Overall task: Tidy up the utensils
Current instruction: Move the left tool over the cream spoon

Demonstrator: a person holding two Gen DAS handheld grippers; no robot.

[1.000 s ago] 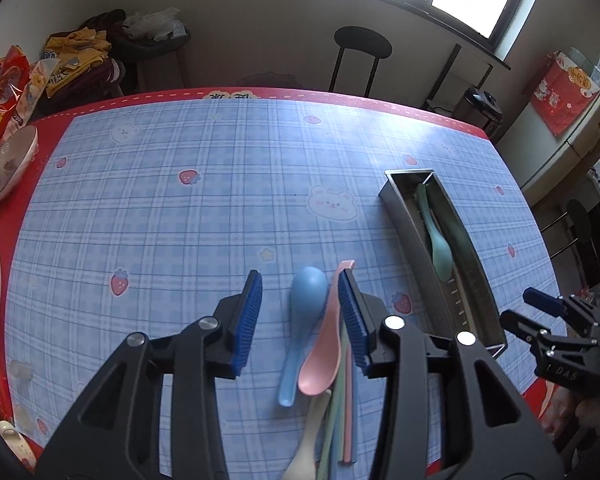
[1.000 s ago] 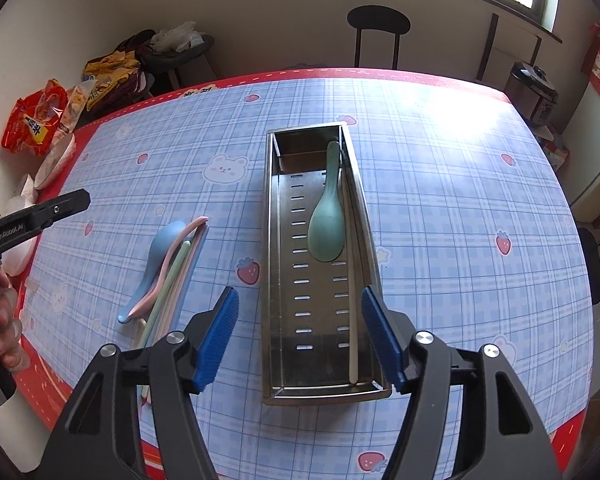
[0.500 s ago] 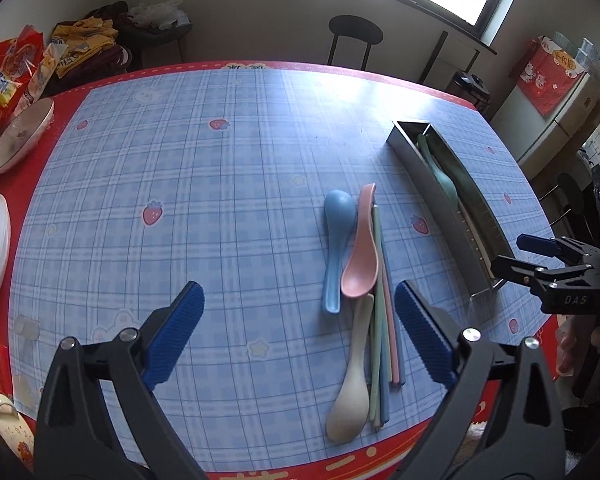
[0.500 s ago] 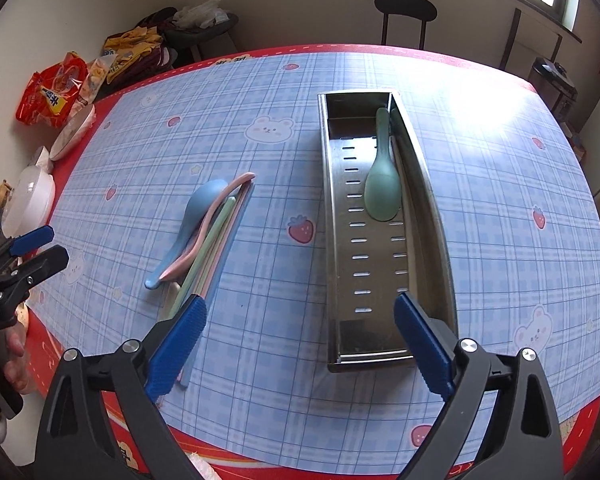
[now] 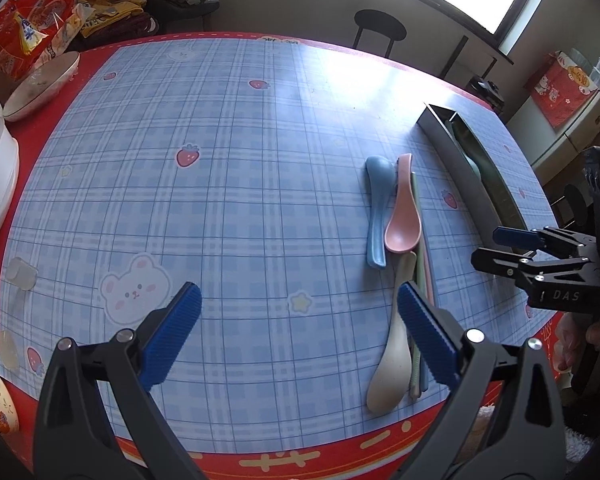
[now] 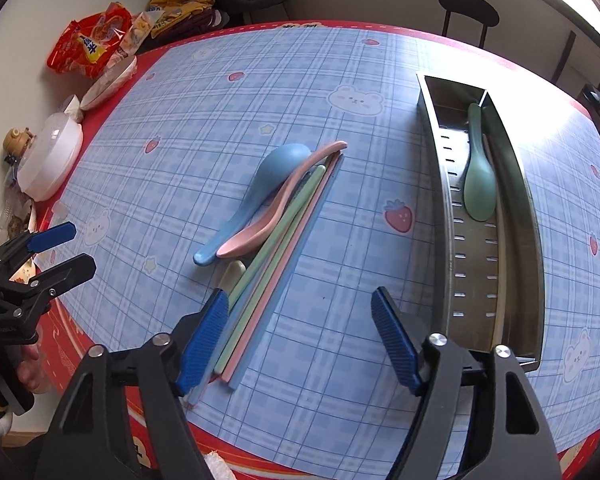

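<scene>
I'm seeing only the green spoon (image 6: 478,184) lying in the tray (image 6: 518,216); the pile (image 6: 276,216) at ten o'clock is waiting, and both grippers (image 6: 296,340) (image 5: 298,330) are hanging released.

Little to read here

We make out the white letters "DAS" on the black body of the right gripper (image 5: 512,248), seen from the left wrist. On the left gripper (image 6: 56,248), seen from the right wrist, we find a small line of pale print, too blurred to read. The red snack bag (image 6: 90,44) carries large white characters on blue that we cannot make out, and the red box (image 5: 562,88) bears yellow marks, also unreadable.
</scene>
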